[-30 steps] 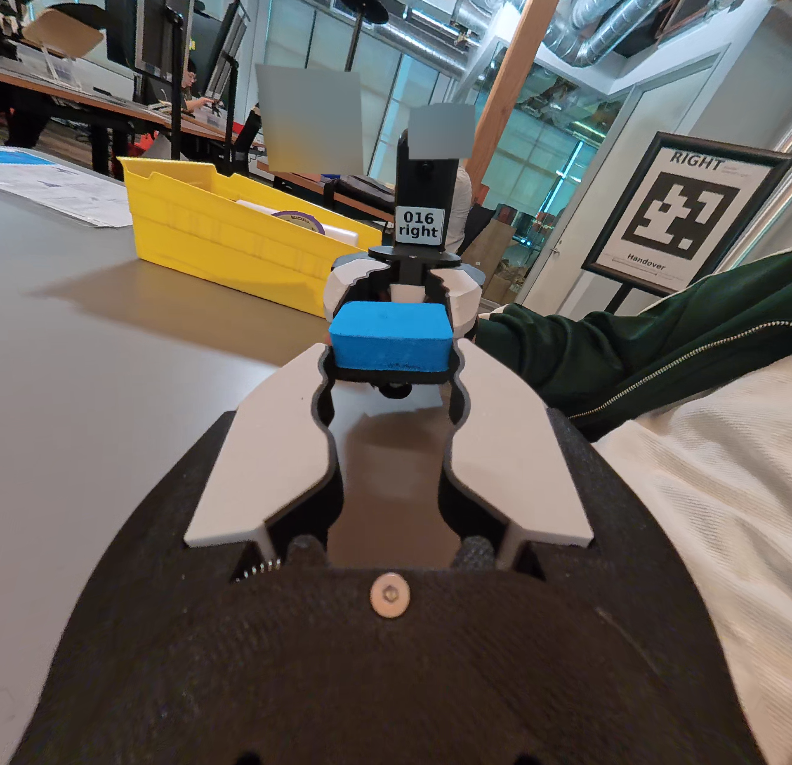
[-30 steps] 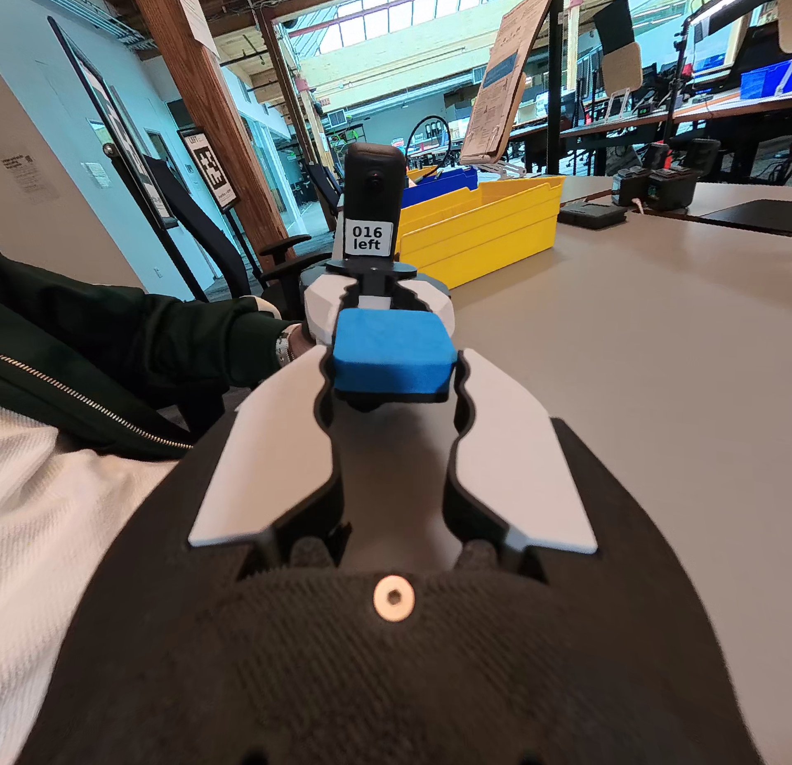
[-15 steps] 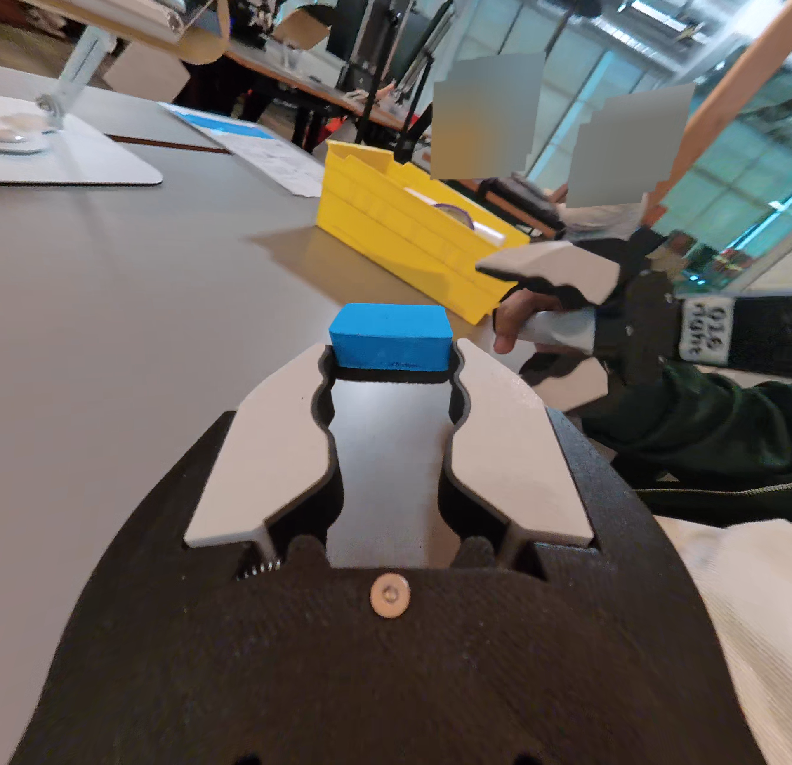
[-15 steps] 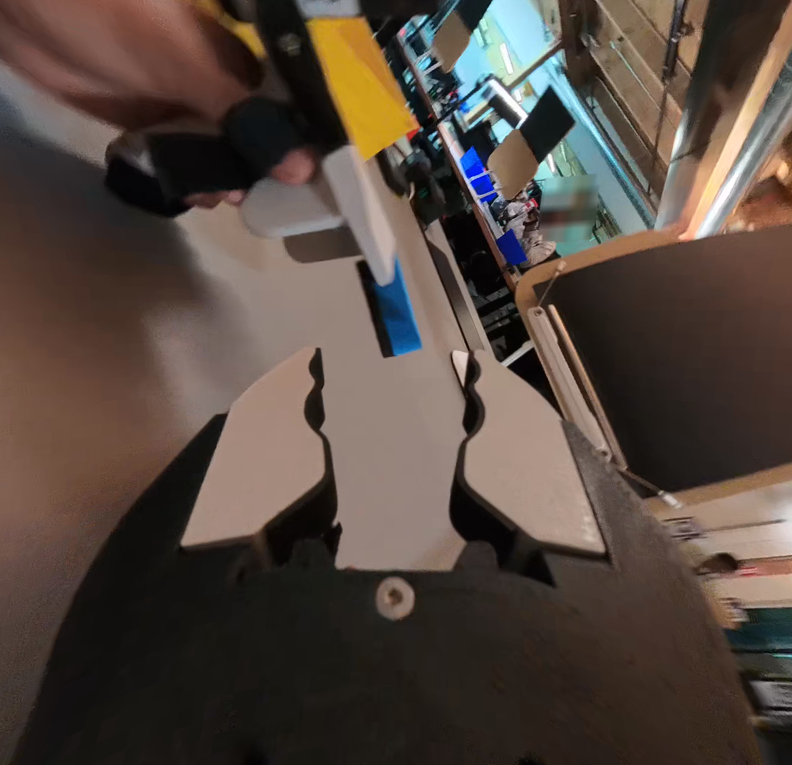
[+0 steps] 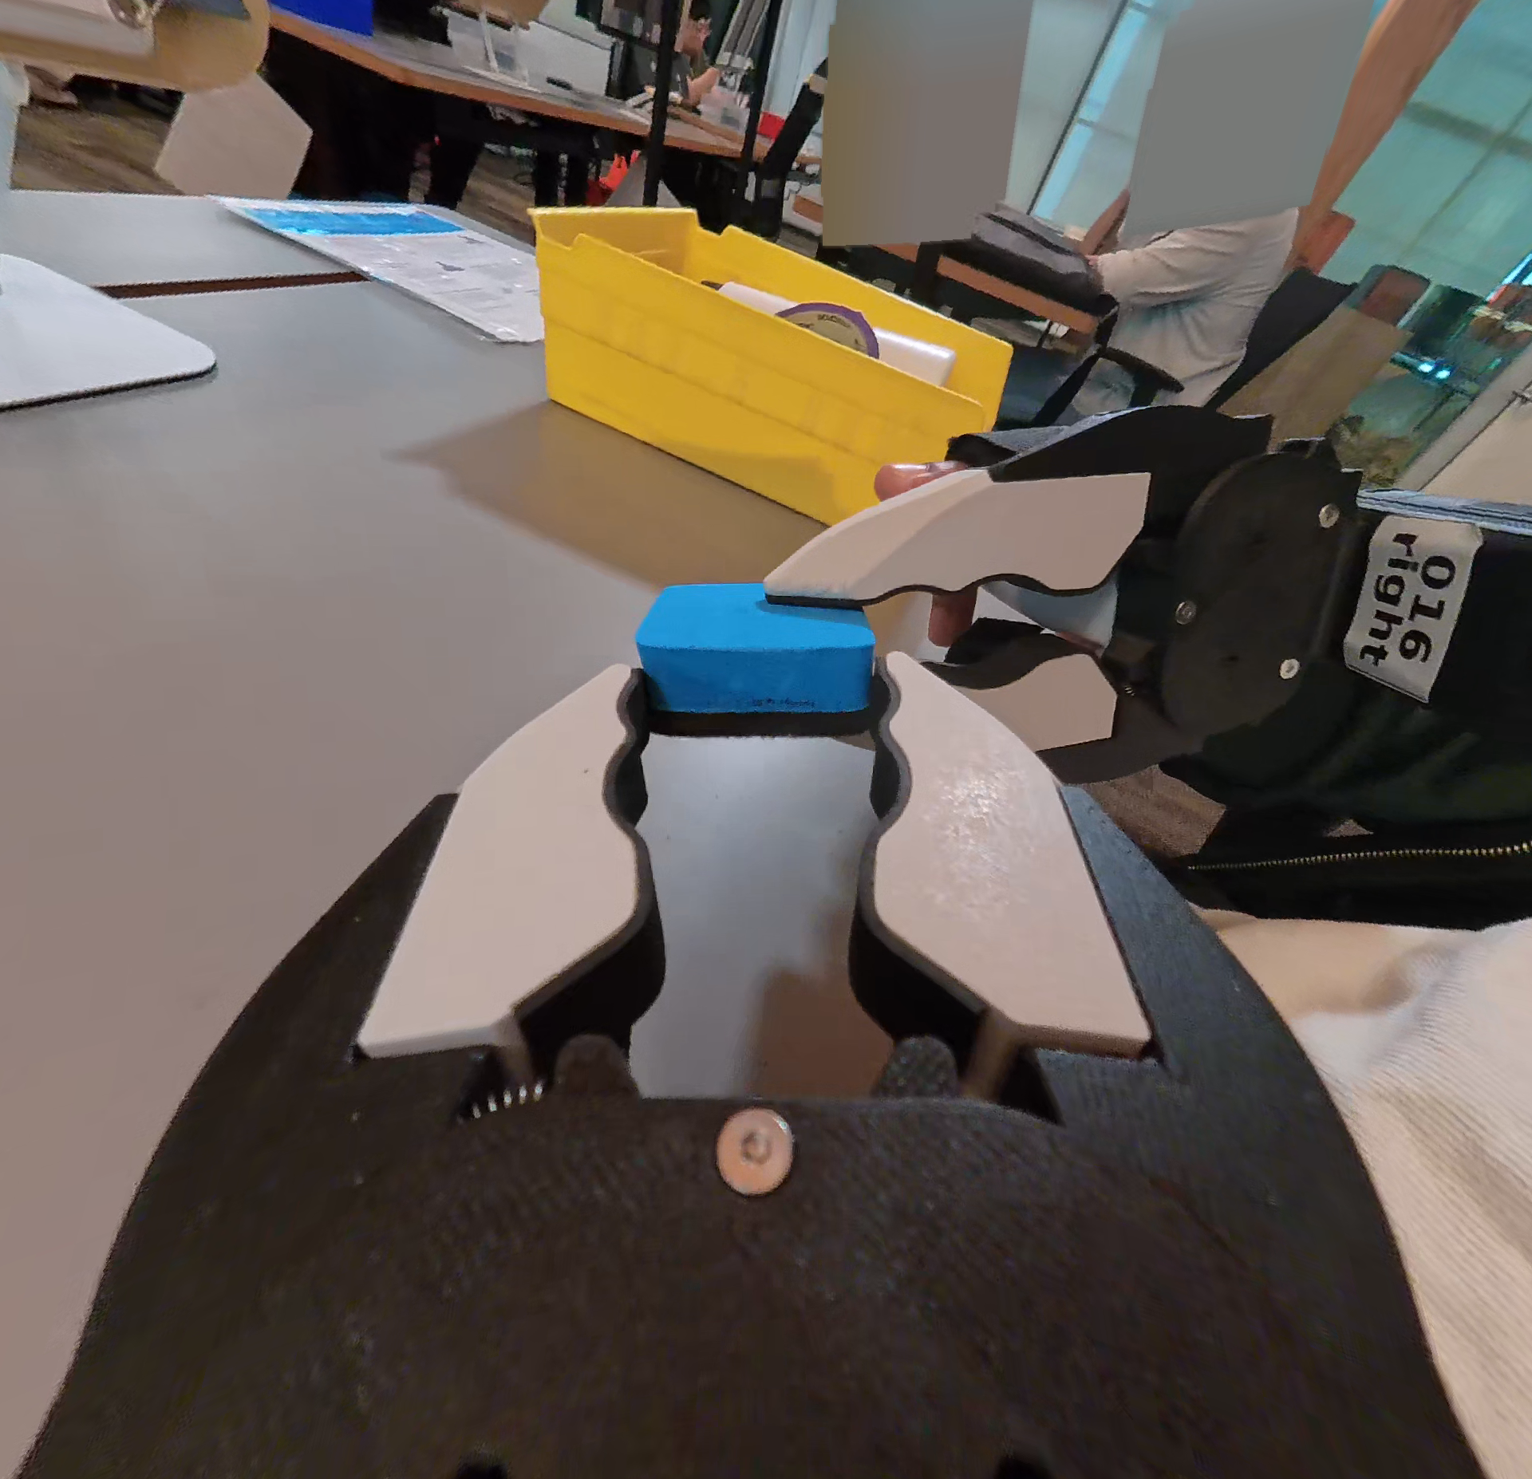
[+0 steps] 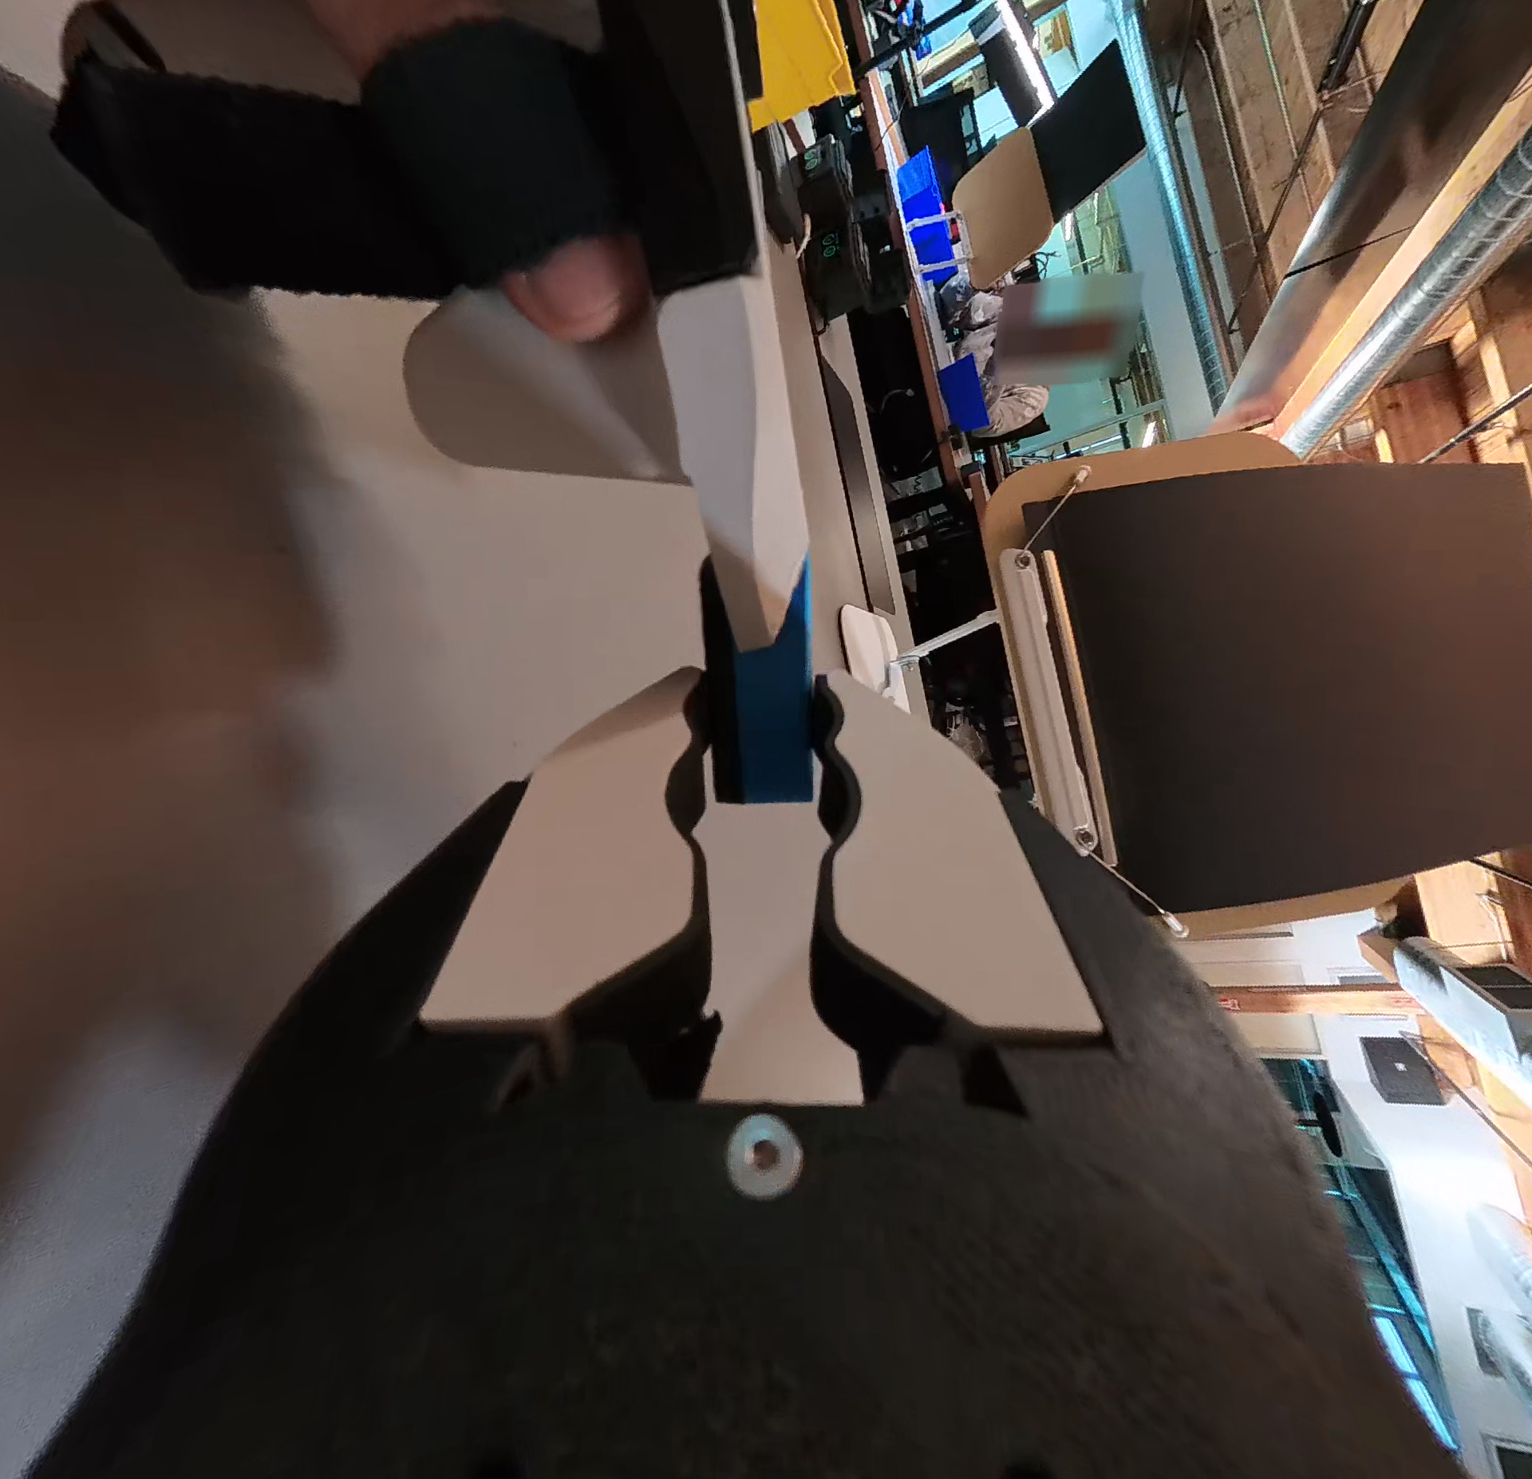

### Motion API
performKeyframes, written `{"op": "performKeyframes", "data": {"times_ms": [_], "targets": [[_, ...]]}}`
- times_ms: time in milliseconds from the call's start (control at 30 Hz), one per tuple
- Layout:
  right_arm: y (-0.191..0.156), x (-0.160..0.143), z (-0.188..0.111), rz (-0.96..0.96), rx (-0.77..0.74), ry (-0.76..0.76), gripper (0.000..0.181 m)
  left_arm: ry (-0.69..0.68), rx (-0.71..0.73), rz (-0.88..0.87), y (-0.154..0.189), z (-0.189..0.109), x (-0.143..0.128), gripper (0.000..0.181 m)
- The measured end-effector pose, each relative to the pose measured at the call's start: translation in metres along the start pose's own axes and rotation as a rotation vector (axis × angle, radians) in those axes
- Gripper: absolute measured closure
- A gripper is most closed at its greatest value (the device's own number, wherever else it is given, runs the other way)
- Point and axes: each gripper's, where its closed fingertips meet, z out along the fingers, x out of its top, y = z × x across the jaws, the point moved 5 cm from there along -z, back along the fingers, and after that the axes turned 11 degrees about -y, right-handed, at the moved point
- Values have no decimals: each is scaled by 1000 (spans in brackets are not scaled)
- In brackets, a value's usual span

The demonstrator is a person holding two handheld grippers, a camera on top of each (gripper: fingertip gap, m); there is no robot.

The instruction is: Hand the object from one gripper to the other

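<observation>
A blue foam block (image 5: pixel 750 652) with a black underside is held above the grey table (image 5: pixel 249 577). My left gripper (image 5: pixel 756 685) is shut on its two sides. My right gripper comes in from the right, rolled on its side. Its upper finger (image 5: pixel 953 540) lies on the block's top and its lower finger (image 5: pixel 1044 706) sits below. In the right wrist view my right gripper (image 6: pixel 761 697) is shut on the block (image 6: pixel 767 735), fingertips against both faces. A white finger (image 6: pixel 729 461) of the left gripper covers the block's far end.
A yellow bin (image 5: pixel 729 395) holding a tape roll and a white object stands on the table behind the block. A printed sheet (image 5: pixel 398 254) and a white stand base (image 5: pixel 83 337) lie to the left. A green sleeve (image 5: pixel 1368 859) is at the right. My two grippers' fingertips are within a few centimetres of each other.
The right gripper let go of the block, rolled onto its side, came back from the right and closed on it across top and bottom. The left gripper kept its hold and swung left.
</observation>
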Motion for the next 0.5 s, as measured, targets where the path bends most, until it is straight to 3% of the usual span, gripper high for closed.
{"op": "performKeyframes", "data": {"times_ms": [67, 133, 233, 400, 500], "targets": [[2, 0, 0, 30, 0, 9, 158, 41, -38, 8, 1, -1, 2, 121], [7, -4, -1, 100, 12, 23, 158, 106, -49, 10, 0, -3, 7, 102], [15, -11, -2, 274, 80, 91, 158, 171, -86, 14, -2, -8, 11, 94], [21, -14, -8, 657, 371, 369, 158, 246, -161, 17, -4, -15, 16, 96], [23, -16, -11, 924, 625, 482, 158, 254, -253, -46, -4, -17, 15, 108]]}}
